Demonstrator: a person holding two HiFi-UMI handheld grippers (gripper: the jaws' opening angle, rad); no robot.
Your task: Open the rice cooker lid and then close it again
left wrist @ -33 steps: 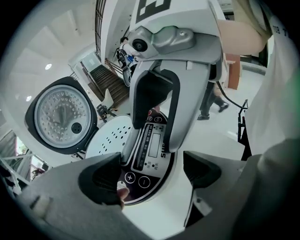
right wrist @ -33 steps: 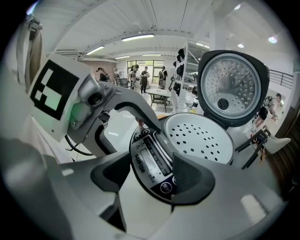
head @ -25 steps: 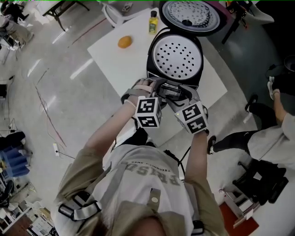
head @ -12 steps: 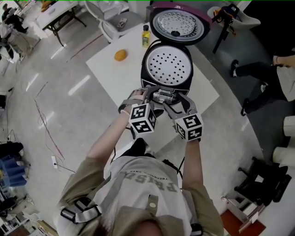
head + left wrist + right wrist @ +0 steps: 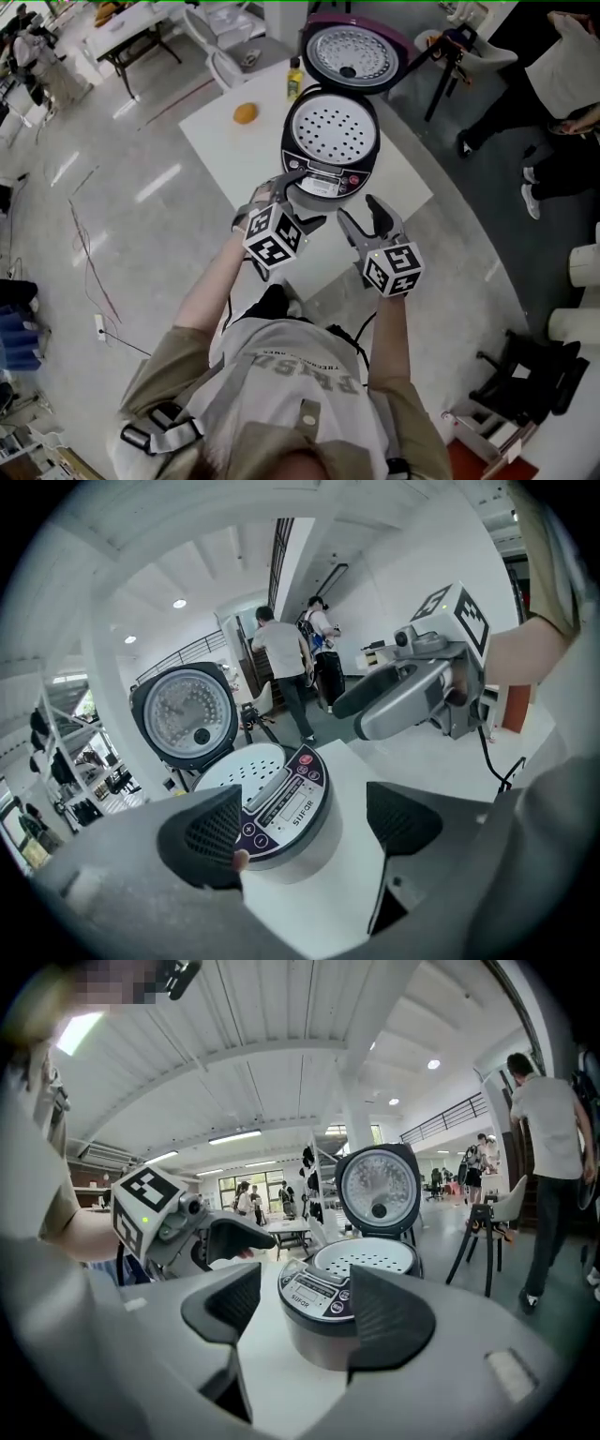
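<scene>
The black rice cooker (image 5: 330, 141) stands on a white table (image 5: 225, 155) with its lid (image 5: 354, 54) swung up and back. The perforated inner plate shows inside. My left gripper (image 5: 298, 197) hovers just in front of the cooker's control panel (image 5: 281, 799), its jaws wide apart with nothing between them. My right gripper (image 5: 366, 217) hangs to the right of it, a little nearer to me, open and empty too. In the right gripper view the cooker (image 5: 323, 1330) sits beyond the jaws and the left gripper (image 5: 187, 1227) shows at left. The right gripper (image 5: 412, 682) appears in the left gripper view.
An orange (image 5: 246, 113) lies on the table's far left part and a small yellow bottle (image 5: 295, 75) stands beside the cooker's lid. A black stand (image 5: 441, 47) and people (image 5: 562, 75) are past the table at the right. Tables and chairs stand at the far left.
Both grippers have drawn back and up from the cooker's front edge and spread apart from each other. The lid stays up.
</scene>
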